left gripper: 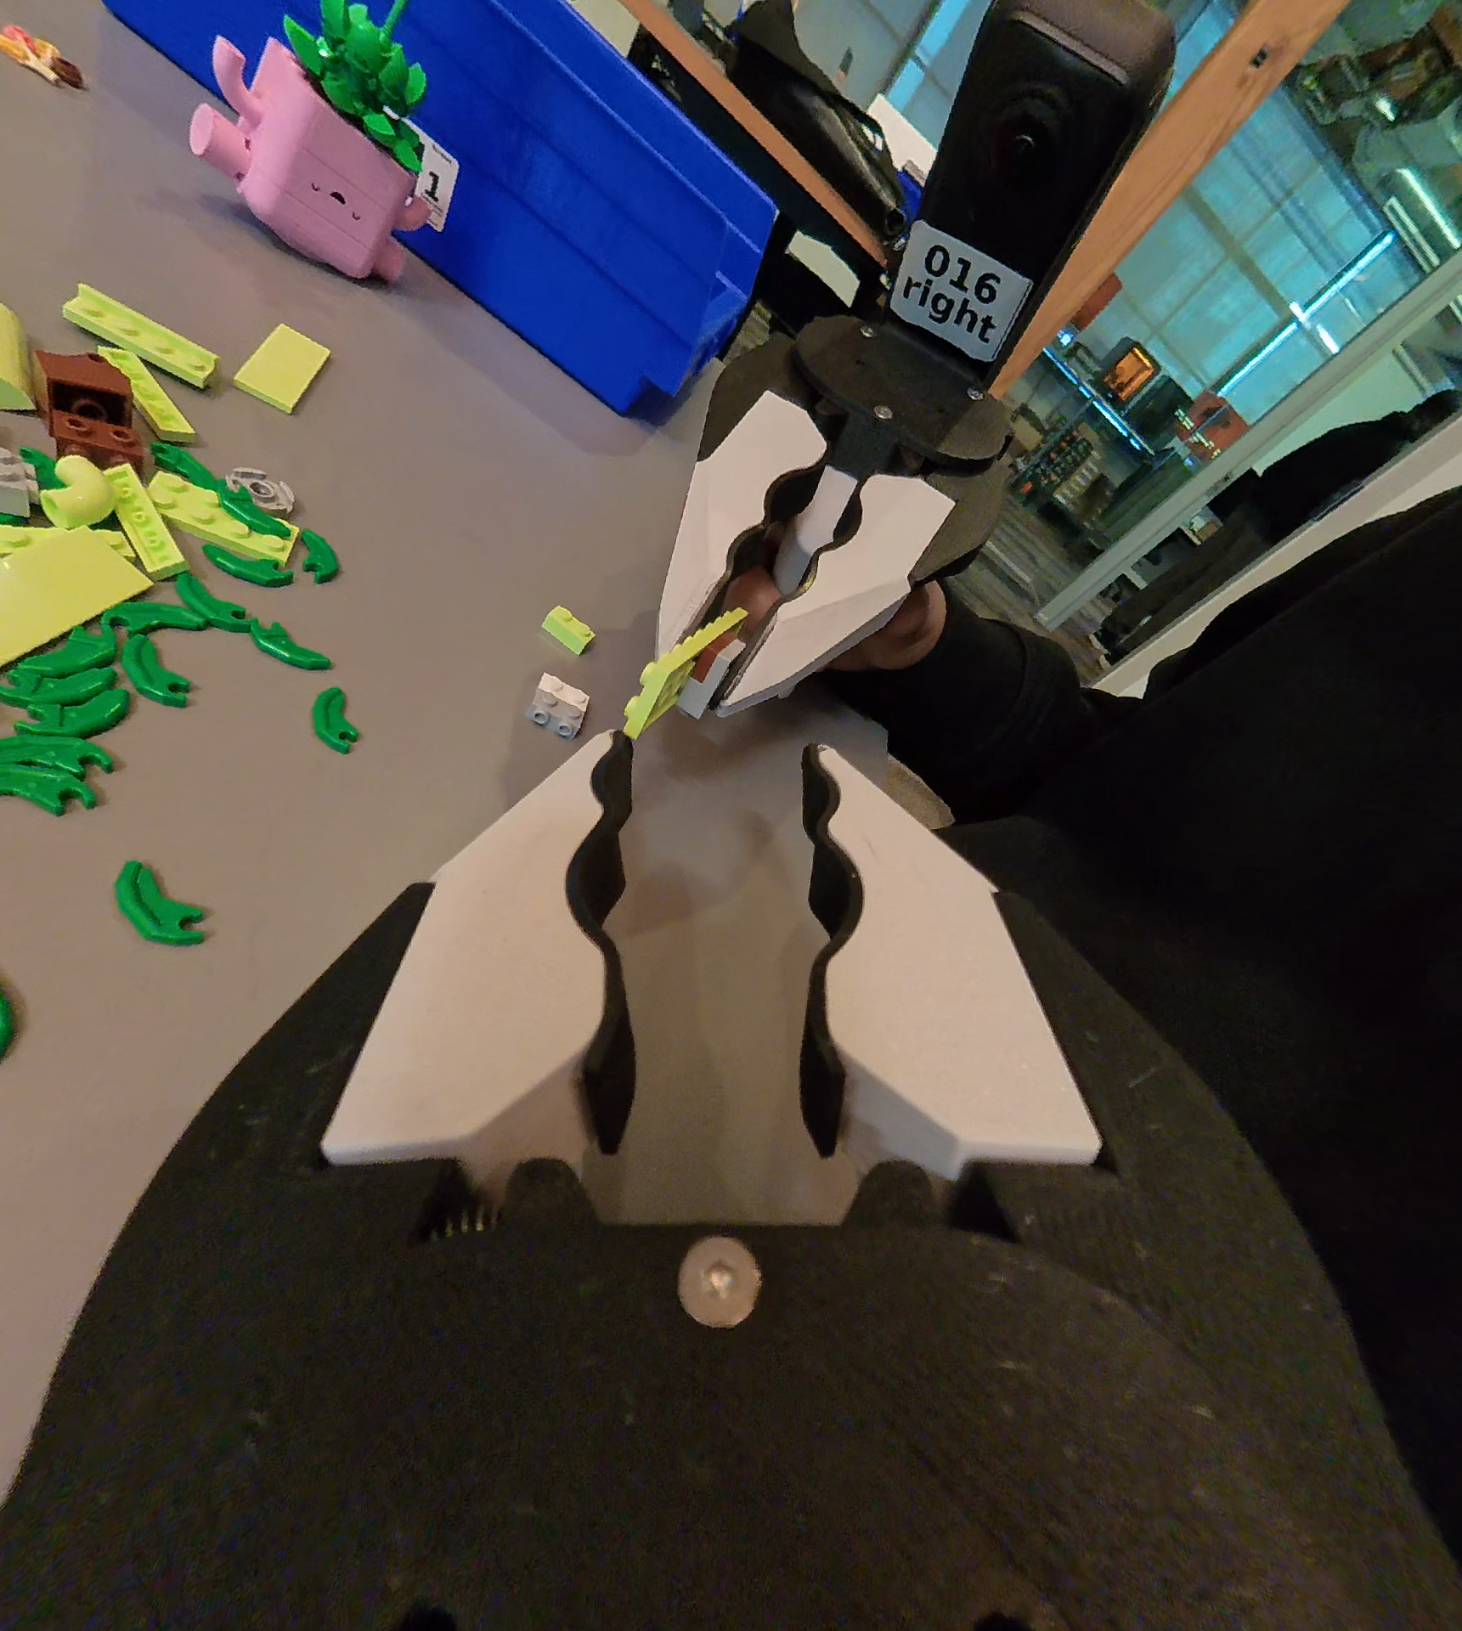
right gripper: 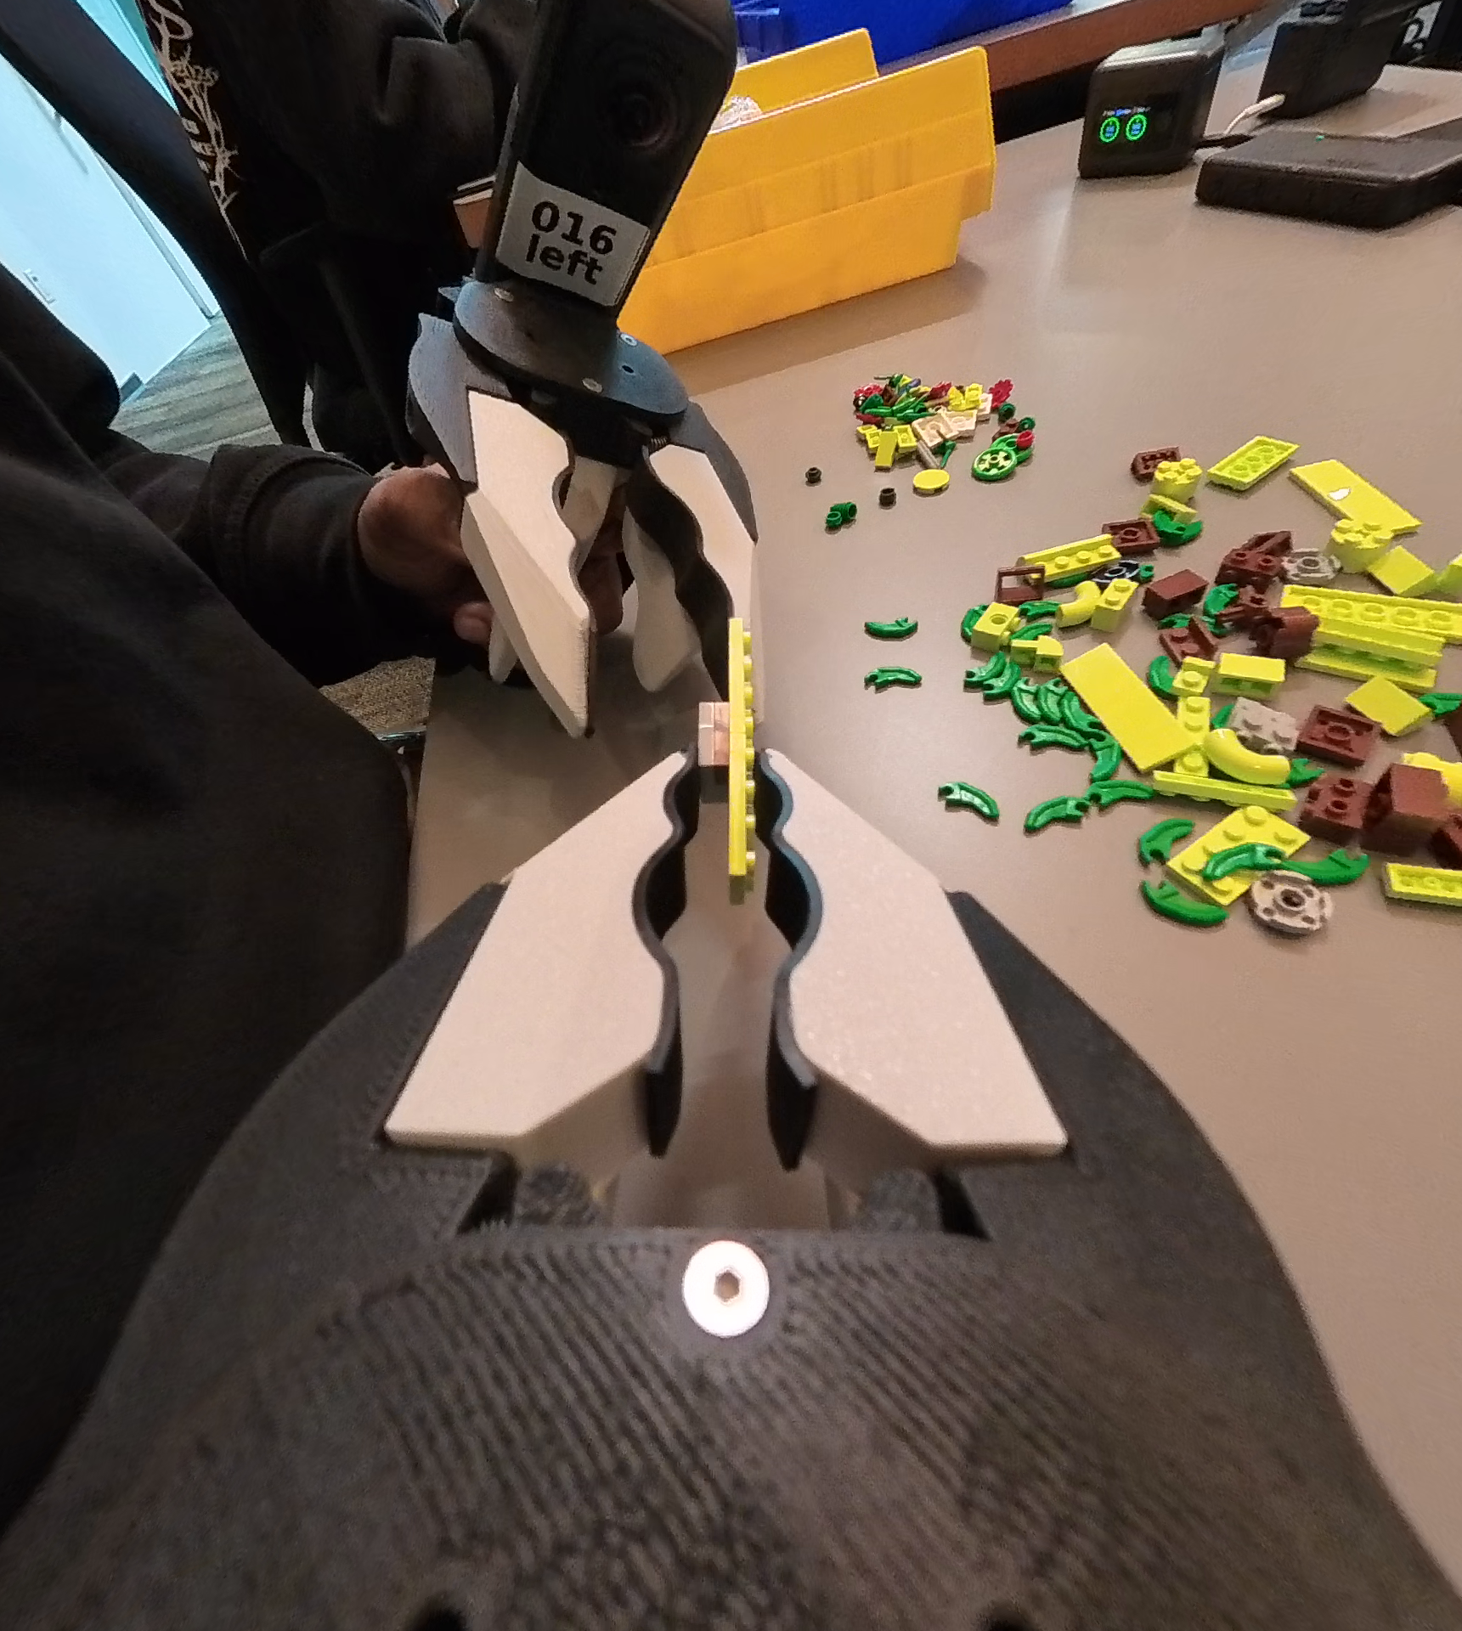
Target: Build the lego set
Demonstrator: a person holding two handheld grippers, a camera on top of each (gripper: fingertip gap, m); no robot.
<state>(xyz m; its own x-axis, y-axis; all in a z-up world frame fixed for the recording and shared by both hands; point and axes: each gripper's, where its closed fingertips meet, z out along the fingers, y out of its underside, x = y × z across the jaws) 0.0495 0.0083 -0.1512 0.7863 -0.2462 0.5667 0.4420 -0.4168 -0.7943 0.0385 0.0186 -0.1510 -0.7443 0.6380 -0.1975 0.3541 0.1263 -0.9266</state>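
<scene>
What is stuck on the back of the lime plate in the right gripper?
A small brown-and-grey brick stack sits against the lime plate; the right gripper covers the join.

— Where are we, would you say?

— We are in a lab or maker workshop inside an office building. Our grey bench [right gripper: 1151,291] carries plastic parts bins, a blue bin [left gripper: 568,203] on one side and a yellow bin [right gripper: 833,203] on the other.

— And the electronics?

— We see a small black device with lit green rings [right gripper: 1137,124] and a flat black box [right gripper: 1345,176] with cables at the far edge of the bench.

— Anything beyond the bench?

— Behind the glass partition [left gripper: 1345,265] we make out shelving and machinery, one unit glowing orange [left gripper: 1126,369], though we cannot tell what it is. A wooden beam [left gripper: 1151,185] runs across, and carpeted floor [right gripper: 180,388] shows beside the bench.
</scene>
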